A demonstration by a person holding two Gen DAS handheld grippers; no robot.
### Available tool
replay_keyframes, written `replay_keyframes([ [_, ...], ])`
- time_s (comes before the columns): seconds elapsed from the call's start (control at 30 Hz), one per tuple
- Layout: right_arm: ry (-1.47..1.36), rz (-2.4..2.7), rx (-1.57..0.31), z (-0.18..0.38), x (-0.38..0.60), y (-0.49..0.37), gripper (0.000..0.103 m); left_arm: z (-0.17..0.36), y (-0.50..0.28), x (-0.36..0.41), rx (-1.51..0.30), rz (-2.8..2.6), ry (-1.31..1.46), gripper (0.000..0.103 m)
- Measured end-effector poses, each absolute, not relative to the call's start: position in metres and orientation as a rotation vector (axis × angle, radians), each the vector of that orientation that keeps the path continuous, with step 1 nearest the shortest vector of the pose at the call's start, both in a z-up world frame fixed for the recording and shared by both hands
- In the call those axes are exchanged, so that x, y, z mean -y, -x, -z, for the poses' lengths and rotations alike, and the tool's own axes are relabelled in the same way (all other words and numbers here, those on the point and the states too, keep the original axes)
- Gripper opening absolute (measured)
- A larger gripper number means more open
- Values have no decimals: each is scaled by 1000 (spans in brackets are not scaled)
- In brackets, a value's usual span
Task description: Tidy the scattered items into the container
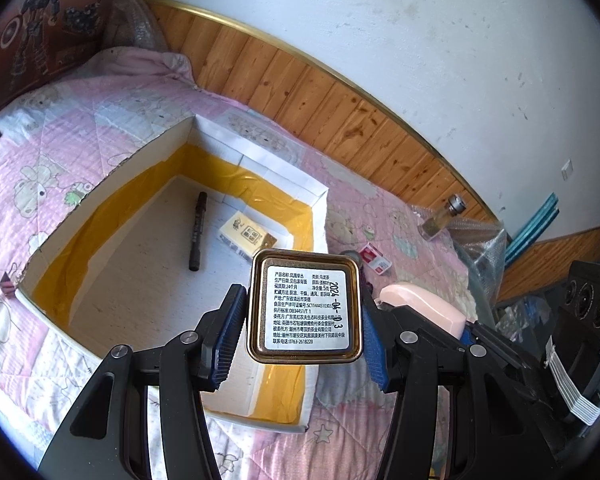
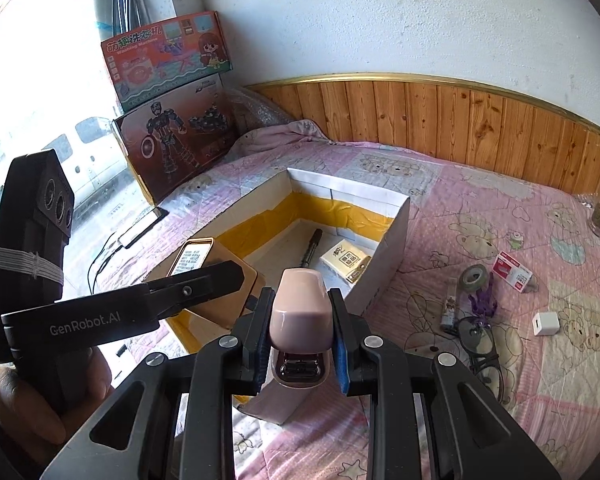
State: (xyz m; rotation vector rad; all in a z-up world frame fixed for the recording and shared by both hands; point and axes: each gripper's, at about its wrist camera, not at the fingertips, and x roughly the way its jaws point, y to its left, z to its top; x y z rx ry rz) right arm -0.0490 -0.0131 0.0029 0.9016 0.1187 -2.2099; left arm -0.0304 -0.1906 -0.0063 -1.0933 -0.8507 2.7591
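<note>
Setting: pink quilted bedspread with cartoon bears lay below a wood-panelled wall, bearing the white cardboard box lined with yellow tape.
Tin: the left gripper pinched a gold square metal tin by its side walls, labelled base toward the camera, body running forward past the fingertips, over the box's near corner.
Stapler: the right gripper clamped a pale pink plastic stapler between its pads, long axis along the fingers, rounded end forward, just short of the box wall.
Inside box: beyond both sets of fingertips lay a black marker pen and a yellow-white packet.
Advice: each load probably needs carrying forward past the rim, then lowering clear of pen and packet before the fingers spread.
Outside: right of the stapler's fingers lay a tape roll and spectacles.
</note>
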Motion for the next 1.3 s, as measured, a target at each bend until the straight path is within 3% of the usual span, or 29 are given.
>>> replay_keyframes([
  [1.3, -1043, 2021, -251, 18, 108, 110, 27, 43, 70, 266, 968, -2756, 1293, 55],
])
